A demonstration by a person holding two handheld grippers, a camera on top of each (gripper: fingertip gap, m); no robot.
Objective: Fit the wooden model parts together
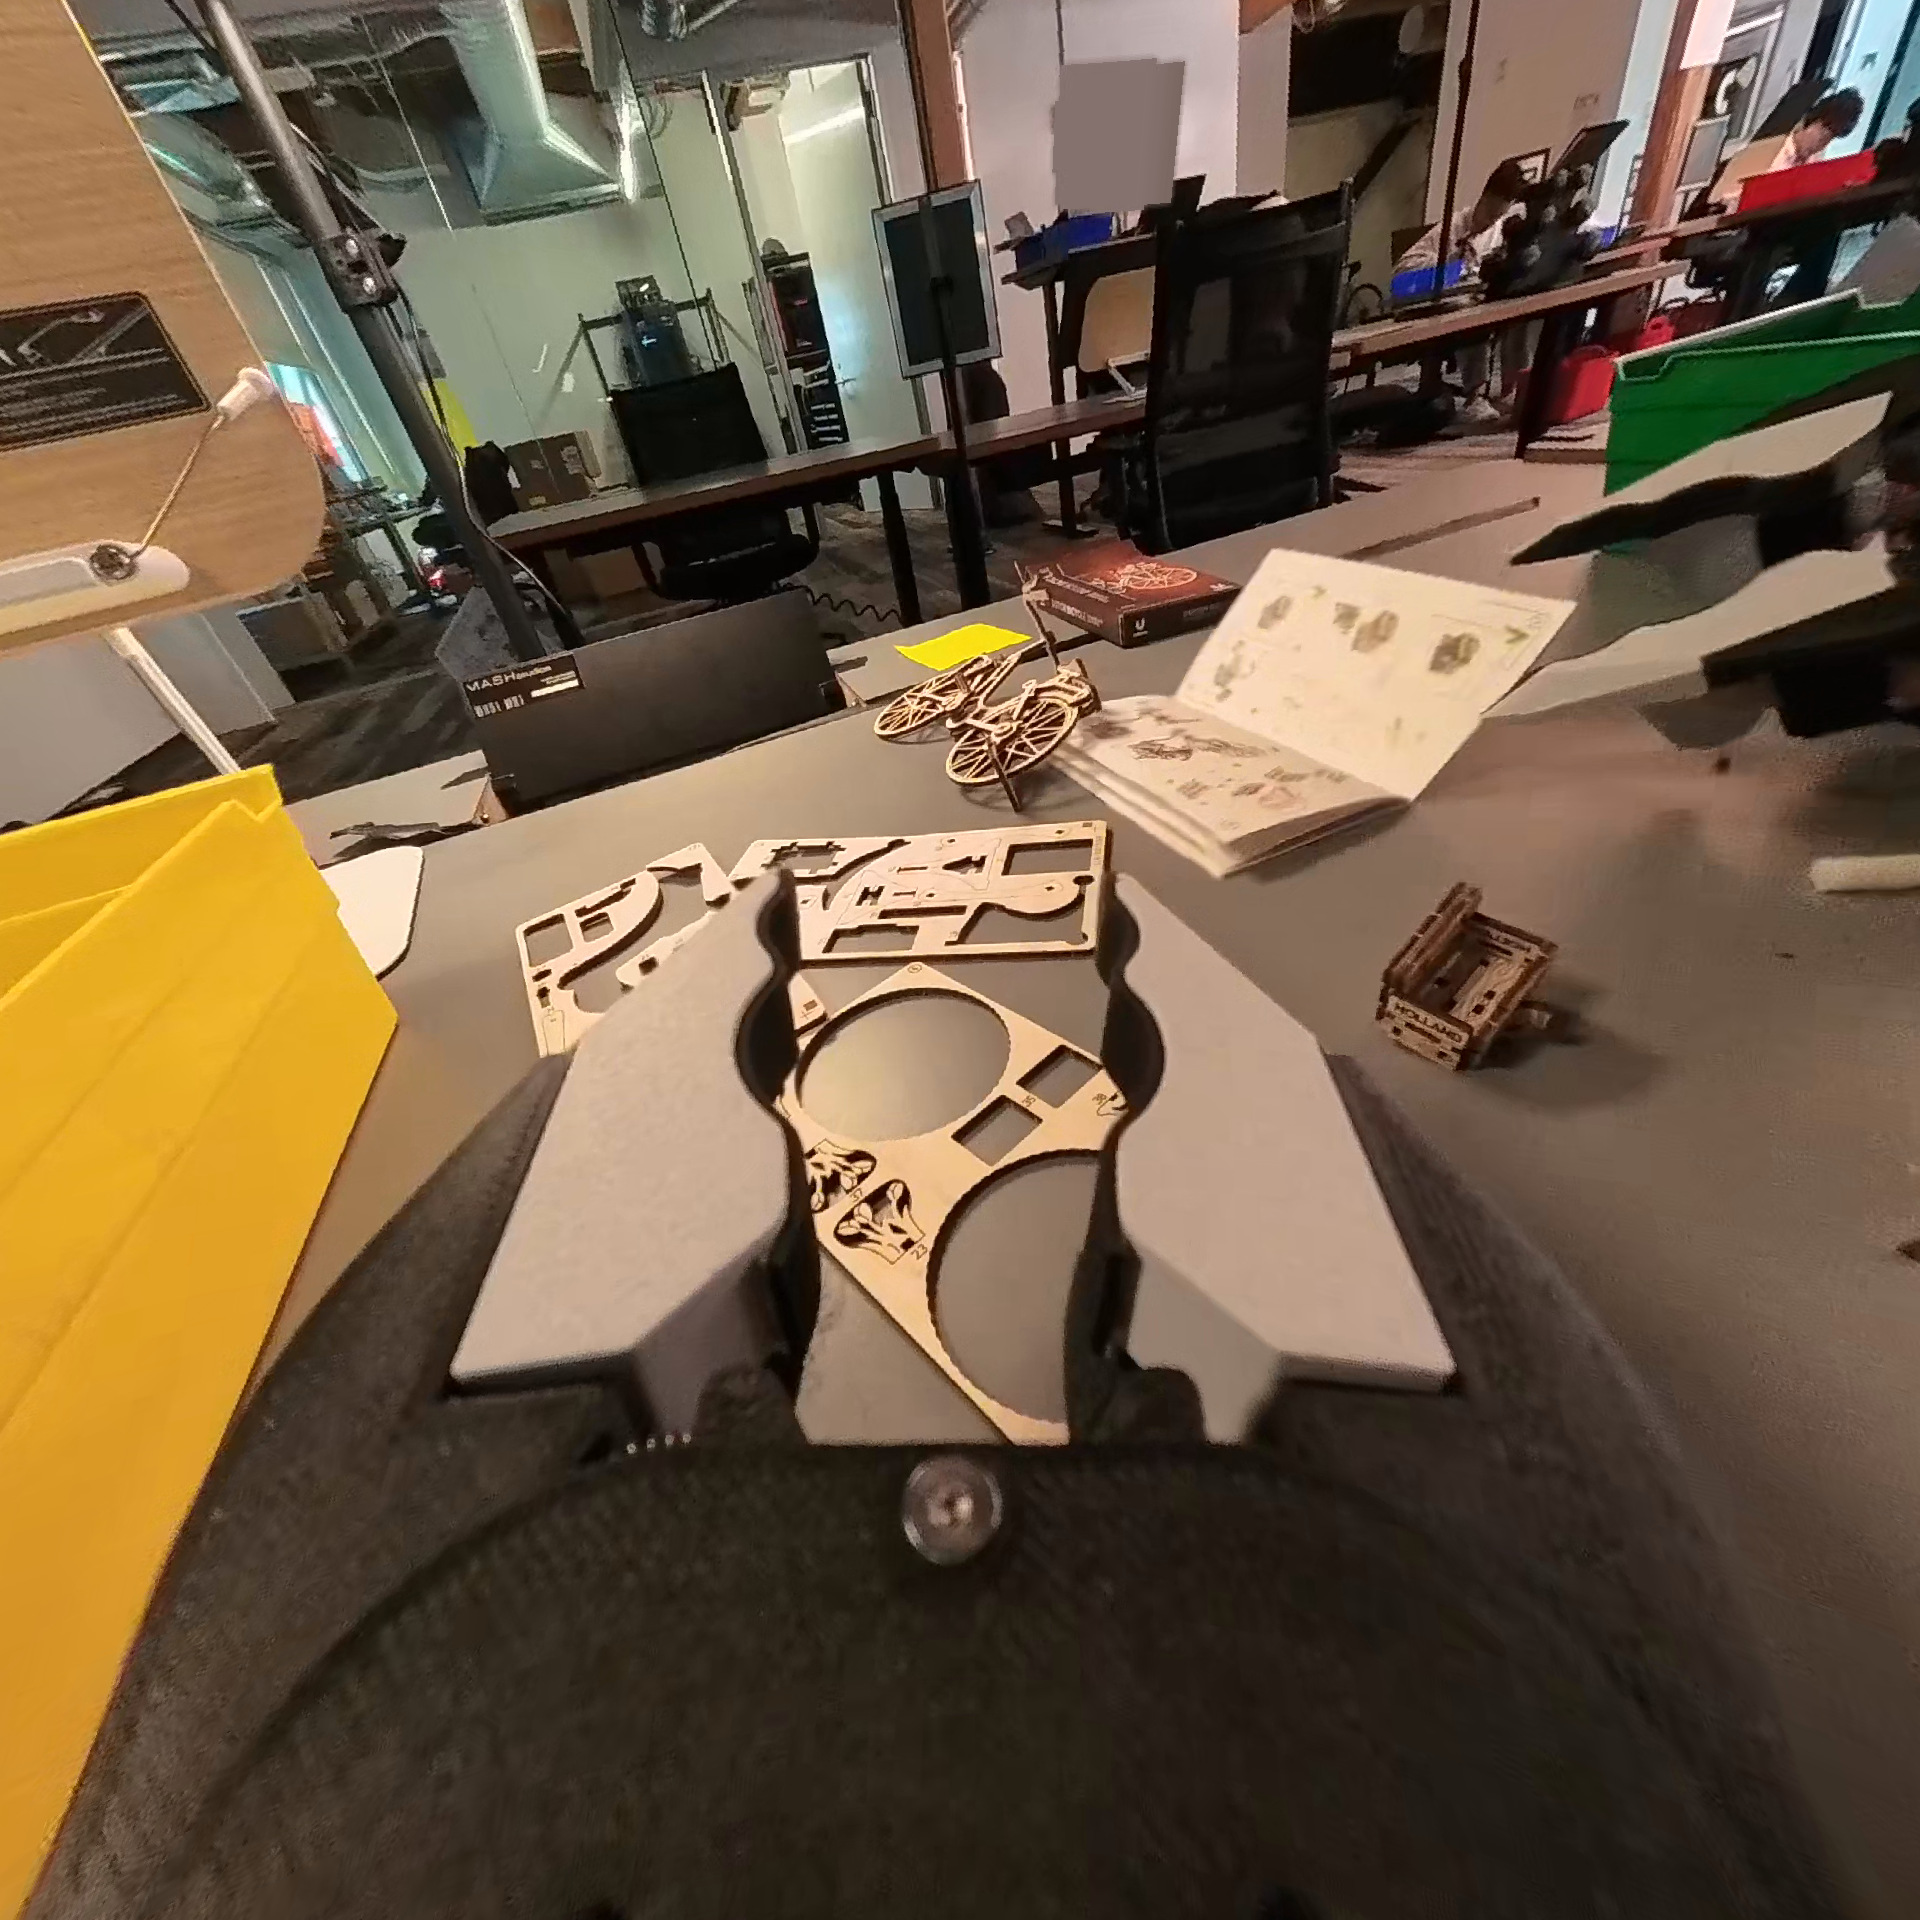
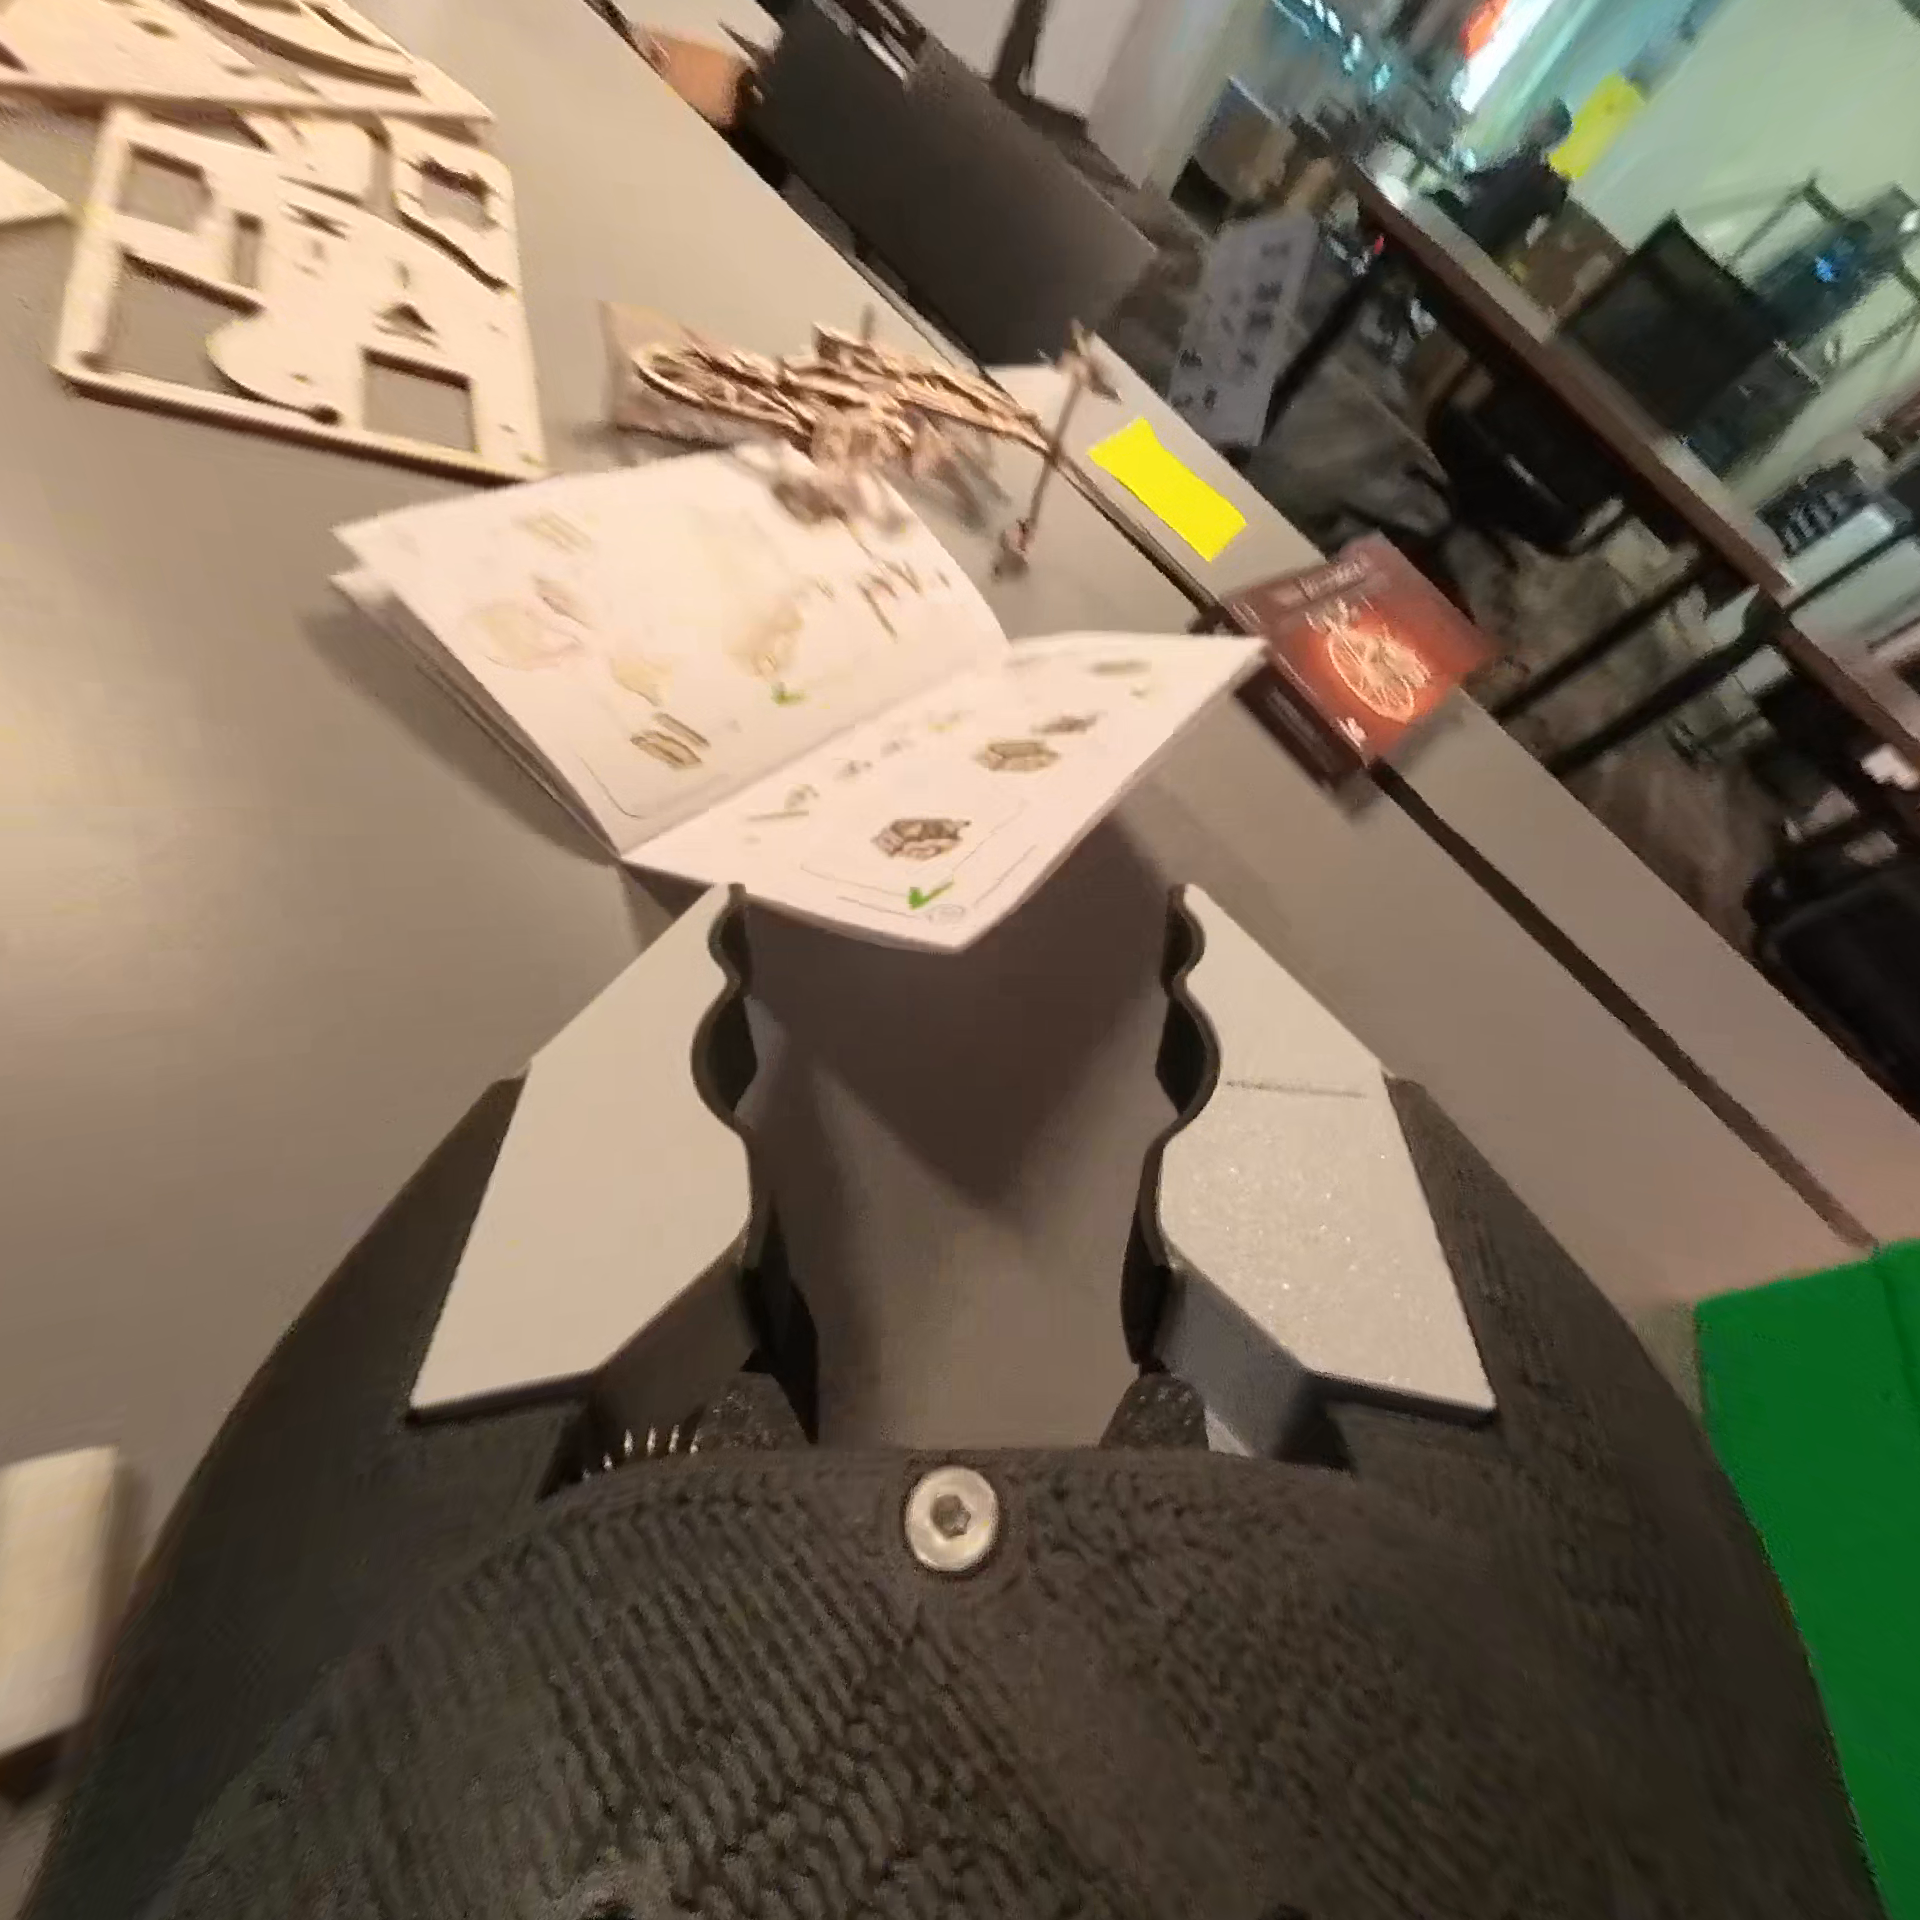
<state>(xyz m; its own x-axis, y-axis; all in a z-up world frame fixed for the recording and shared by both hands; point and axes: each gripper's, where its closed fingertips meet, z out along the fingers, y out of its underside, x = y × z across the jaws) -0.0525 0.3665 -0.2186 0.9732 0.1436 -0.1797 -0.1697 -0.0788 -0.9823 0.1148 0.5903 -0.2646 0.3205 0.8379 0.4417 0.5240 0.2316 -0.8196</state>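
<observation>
My left gripper (image 1: pixel 951 1049) is wide apart, right over a thin wooden sheet (image 1: pixel 940 1164) low in the middle of the frame, flat on the desk (image 1: pixel 1558 1195). I think the sheet is light, stiff and easy to snap, so I'd grab its solid edge. My right gripper (image 2: pixel 956 1039) is apart and empty, near the booklet (image 2: pixel 790 707).

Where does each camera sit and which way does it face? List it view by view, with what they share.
Left wrist view: on the left gripper, facing forward over punched wooden sheets on the grey table; its open fingers show.
Right wrist view: on the right gripper, tilted, facing the open booklet; its open, empty fingers show.
Shared: booklet, wooden bicycle, dark box, sheets.
</observation>
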